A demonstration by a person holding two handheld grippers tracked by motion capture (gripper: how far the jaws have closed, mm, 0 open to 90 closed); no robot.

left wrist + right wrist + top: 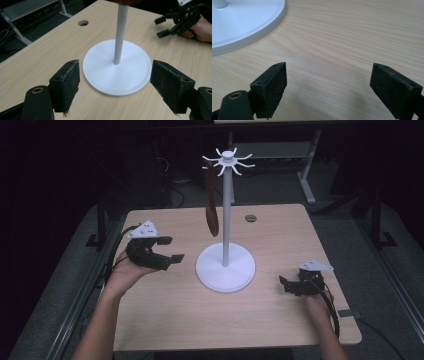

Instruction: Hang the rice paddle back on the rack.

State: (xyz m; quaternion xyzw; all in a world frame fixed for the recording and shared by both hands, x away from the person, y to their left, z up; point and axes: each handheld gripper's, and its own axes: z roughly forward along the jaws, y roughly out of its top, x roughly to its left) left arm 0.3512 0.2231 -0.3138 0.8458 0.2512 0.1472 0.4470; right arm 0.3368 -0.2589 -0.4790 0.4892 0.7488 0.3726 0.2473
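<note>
Wood table [280, 320] | stand [226, 267] between left gripper [167, 251], right gripper [286, 285] | both apart, apparently empty

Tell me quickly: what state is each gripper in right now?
Left gripper: open, holding nothing, beside the white round-based hook stand.
Right gripper: open, holding nothing, low over the light wooden table.

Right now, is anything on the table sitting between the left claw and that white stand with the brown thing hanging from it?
Nothing visible. The left gripper is open, and bare table lies between it and the white stand. The brown utensil hangs clear above.
</note>
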